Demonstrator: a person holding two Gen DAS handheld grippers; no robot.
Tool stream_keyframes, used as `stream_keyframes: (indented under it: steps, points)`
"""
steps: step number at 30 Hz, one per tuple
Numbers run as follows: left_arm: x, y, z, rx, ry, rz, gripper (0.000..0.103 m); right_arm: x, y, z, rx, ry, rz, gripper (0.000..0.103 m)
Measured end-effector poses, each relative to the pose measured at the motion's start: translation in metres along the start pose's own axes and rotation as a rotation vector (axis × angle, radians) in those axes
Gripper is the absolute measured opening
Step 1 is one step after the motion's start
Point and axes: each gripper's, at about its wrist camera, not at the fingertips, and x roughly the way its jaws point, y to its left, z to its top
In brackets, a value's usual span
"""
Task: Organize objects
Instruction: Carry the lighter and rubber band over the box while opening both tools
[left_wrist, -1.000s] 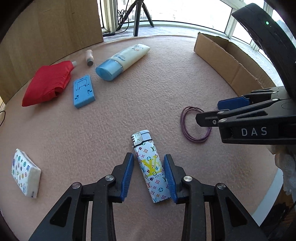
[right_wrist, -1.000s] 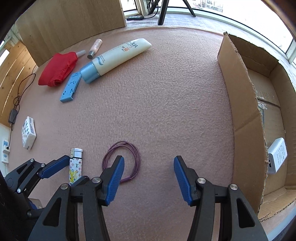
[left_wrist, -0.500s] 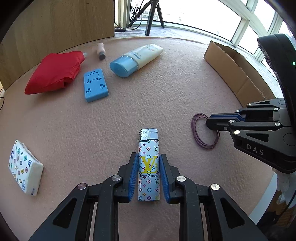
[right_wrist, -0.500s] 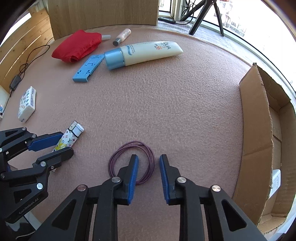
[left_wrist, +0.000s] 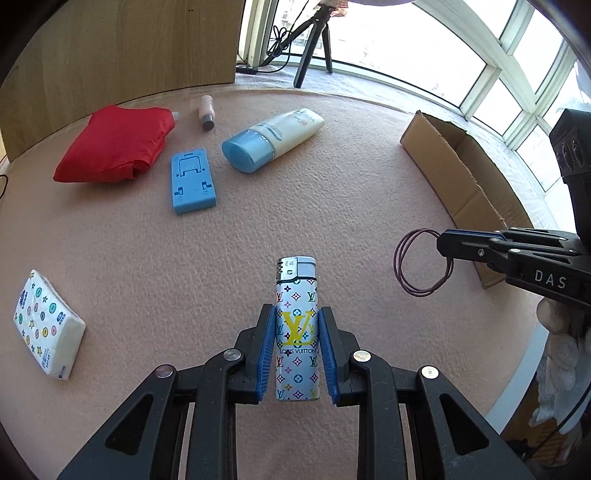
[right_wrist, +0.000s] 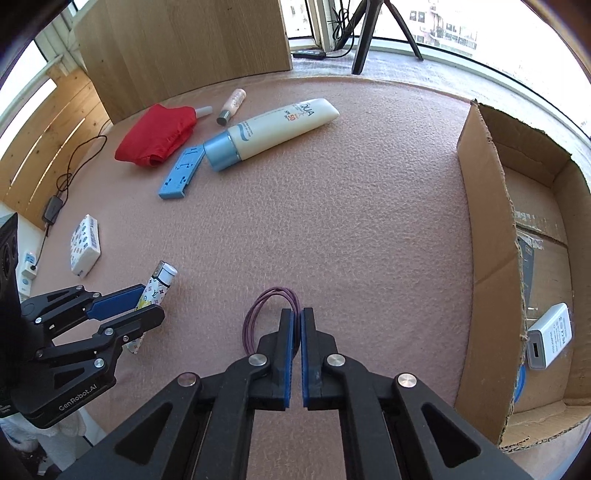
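Note:
My left gripper (left_wrist: 297, 314) is shut on a patterned lighter (left_wrist: 296, 295) and holds it above the pink mat (left_wrist: 258, 229); the lighter also shows in the right wrist view (right_wrist: 155, 286). My right gripper (right_wrist: 297, 314) is shut on a purple hair band (right_wrist: 258, 312), which hangs from its tips in the left wrist view (left_wrist: 413, 266). A cardboard box (right_wrist: 487, 221) stands open to the right, with a white charger (right_wrist: 548, 341) inside.
On the mat's far side lie a red pouch (left_wrist: 114, 147), a blue phone stand (left_wrist: 192, 181), a cream tube with a blue cap (left_wrist: 273, 140) and a small bottle (left_wrist: 207, 112). A tissue pack (left_wrist: 46, 325) lies at the left. A wooden board (left_wrist: 110, 55) stands behind.
Both grippers have closed: the left on the lighter, the right on the hair band. Both objects have been lifted off the mat.

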Motion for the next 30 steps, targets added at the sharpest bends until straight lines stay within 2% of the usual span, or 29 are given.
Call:
stream_keyframes:
  steps: [9, 17, 25, 30]
  points:
    - [-0.012, -0.043, 0.032, 0.058, -0.058, -0.066, 0.025, -0.063, -0.03, 0.004, 0.081, -0.13, 0.033, 0.003]
    - [-0.014, -0.109, 0.065, 0.158, -0.102, -0.149, 0.025, -0.108, -0.086, -0.008, 0.188, -0.217, -0.032, 0.003]
    - [0.005, -0.175, 0.094, 0.243, -0.103, -0.224, 0.025, -0.12, -0.148, -0.03, 0.296, -0.218, -0.117, 0.003]
    - [0.025, -0.211, 0.099, 0.29, -0.084, -0.246, 0.025, -0.116, -0.171, -0.041, 0.339, -0.203, -0.132, 0.003]
